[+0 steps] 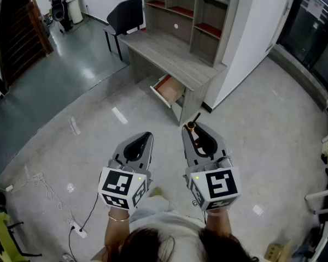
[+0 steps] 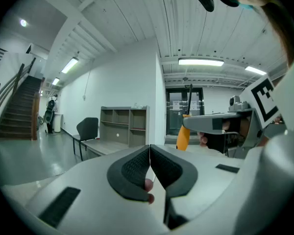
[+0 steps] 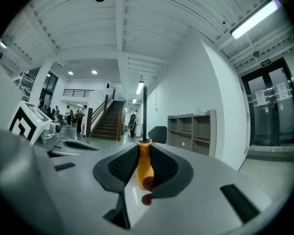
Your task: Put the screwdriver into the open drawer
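So the right claw pinches the orange-handled screwdriver, shaft pointing fwd, w/ the open wooden drawer well ahead & a bit left; the left claw is pressed together, empty.

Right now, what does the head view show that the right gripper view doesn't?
Only the head view shows the open drawer under the desk. Only the right gripper view shows the ceiling lights and the people by the staircase. Both show the right gripper shut on the screwdriver, and both show the shelves.
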{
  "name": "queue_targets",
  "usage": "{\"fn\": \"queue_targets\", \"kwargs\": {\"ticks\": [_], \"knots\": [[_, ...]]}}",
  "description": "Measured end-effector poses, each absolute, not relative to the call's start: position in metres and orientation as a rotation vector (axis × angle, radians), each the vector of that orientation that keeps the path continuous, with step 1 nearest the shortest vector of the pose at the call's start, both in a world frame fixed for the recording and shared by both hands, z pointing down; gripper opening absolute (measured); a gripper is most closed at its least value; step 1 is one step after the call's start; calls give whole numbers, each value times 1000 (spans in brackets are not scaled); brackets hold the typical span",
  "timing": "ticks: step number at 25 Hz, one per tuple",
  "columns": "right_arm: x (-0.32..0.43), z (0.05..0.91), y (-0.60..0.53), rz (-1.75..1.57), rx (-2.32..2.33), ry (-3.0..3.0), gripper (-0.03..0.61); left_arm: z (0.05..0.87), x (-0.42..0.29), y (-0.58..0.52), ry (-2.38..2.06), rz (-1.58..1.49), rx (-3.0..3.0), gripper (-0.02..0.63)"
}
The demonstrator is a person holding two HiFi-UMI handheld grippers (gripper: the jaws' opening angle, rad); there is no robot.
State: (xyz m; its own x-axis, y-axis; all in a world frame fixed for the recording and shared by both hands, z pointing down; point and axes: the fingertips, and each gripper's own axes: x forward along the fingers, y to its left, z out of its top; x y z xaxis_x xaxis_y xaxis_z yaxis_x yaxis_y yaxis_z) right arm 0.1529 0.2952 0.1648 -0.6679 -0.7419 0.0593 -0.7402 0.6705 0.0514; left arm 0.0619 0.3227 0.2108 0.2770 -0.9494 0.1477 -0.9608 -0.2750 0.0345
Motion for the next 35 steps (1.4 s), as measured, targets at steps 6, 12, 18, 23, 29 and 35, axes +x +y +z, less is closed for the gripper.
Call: {"fn": "queue_targets", "kwargs": {"ticks": [6,12,18,23,29,35], "knots": [[130,170,275,-12,1265,-2794,89,211,36,304,-1792,141,2424,18],[103,170,253,-51,1314,-2747,89,214,8,283,-1750,138,2448,18],[83,168,236,-42,1365,-2719,89,212,-16,265,-1707,121,2471,18],[72,172,228,-33,1368,-2698,89,216,-27,255,-1688,110,2466,18],[67,178,216,-13,1369,-2695,89,224,-35,247,-1690,115,2449,18],[60,184,191,-3,1351,-2701,89,229,-43,224,-1707,120,2428,18]]}}
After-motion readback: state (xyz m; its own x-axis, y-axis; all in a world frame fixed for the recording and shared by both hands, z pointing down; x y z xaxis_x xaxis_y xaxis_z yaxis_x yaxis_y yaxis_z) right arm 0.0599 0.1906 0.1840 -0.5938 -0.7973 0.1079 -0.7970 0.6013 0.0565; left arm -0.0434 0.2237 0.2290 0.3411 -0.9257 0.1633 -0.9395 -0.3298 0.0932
